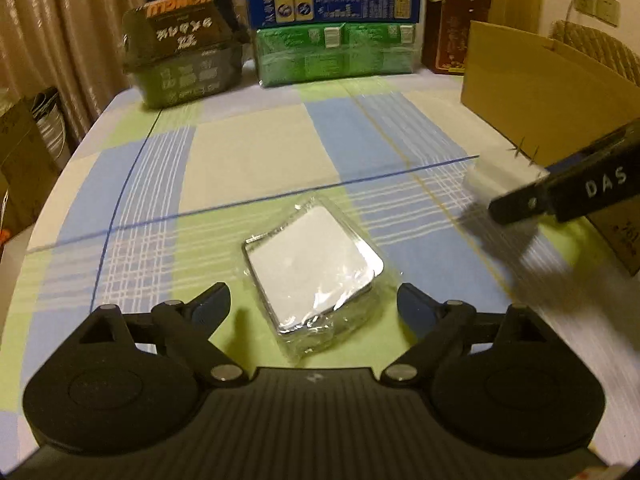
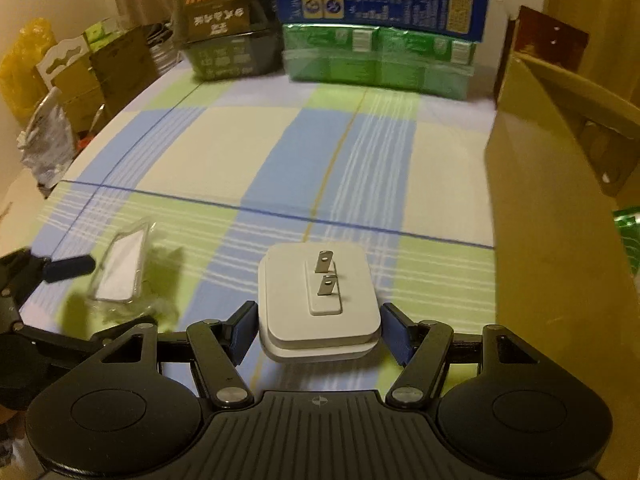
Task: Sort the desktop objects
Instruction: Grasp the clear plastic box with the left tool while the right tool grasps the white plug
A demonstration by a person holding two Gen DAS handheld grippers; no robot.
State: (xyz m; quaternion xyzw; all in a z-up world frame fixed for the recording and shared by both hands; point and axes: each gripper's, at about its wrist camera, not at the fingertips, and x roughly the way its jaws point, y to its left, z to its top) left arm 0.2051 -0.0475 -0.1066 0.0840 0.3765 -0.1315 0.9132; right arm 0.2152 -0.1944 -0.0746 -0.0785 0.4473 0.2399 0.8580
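White plug adapter (image 2: pixel 318 304) sits prongs-up on checked desk (image 2: pixel 248 152), between right claw (image 2: pixel 320 330) fingers, gaps both sides, so not gripped, I think. Left claw (image 1: pixel 314 306) spread wide around plastic-wrapped white square thing (image 1: pixel 316 276), not touching.

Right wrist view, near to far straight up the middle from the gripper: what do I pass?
Right gripper, jaws open → white two-prong plug adapter → blue line across the checked tablecloth → green wrapped packs → blue printed box on top.

a table under a blue, green and cream checked cloth (image 2: pixel 248 152) bears a plastic-wrapped white square pad (image 1: pixel 316 264), a white two-pronged plug adapter (image 2: pixel 318 304), a brown cardboard box (image 2: pixel 552 216) and stacked green packs (image 1: pixel 336 54).
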